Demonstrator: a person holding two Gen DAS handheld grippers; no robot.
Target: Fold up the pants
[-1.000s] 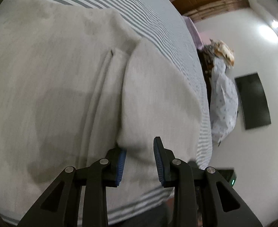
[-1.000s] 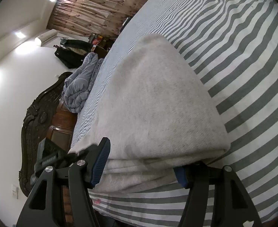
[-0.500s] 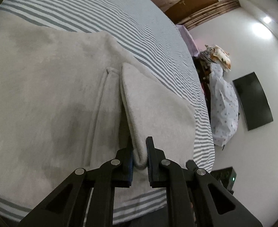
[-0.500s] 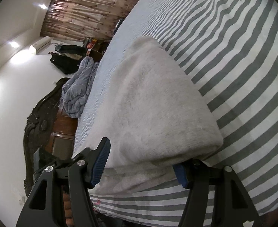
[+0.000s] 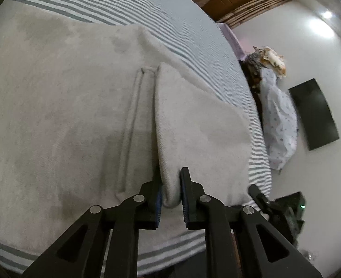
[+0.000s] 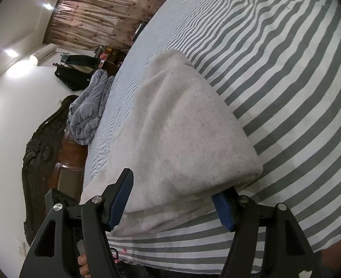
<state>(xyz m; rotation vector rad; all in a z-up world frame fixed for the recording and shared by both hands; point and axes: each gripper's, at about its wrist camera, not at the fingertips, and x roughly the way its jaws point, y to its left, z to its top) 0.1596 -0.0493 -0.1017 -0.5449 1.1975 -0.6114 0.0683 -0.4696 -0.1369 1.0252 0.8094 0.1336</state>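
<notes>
Light grey pants (image 5: 61,120) lie spread on the striped bed. A folded part (image 5: 193,125) lies on top at the near right. My left gripper (image 5: 170,192) is shut on the near edge of that fold, with cloth pinched between the blue pads. In the right wrist view the pants (image 6: 182,134) form a thick folded stack. My right gripper (image 6: 172,201) is open, its two fingers astride the near end of the stack, the right finger partly under the fold.
The bed sheet (image 6: 275,58) has grey and white stripes. A dark wooden headboard (image 6: 43,143) and a rumpled blue quilt (image 6: 89,111) stand at the left. A black screen (image 5: 314,113) hangs on the white wall, beside a patterned cloth (image 5: 279,120).
My left gripper closed from open onto the edge of the fold and drew it up slightly. My right gripper stayed open at the stack's near end.
</notes>
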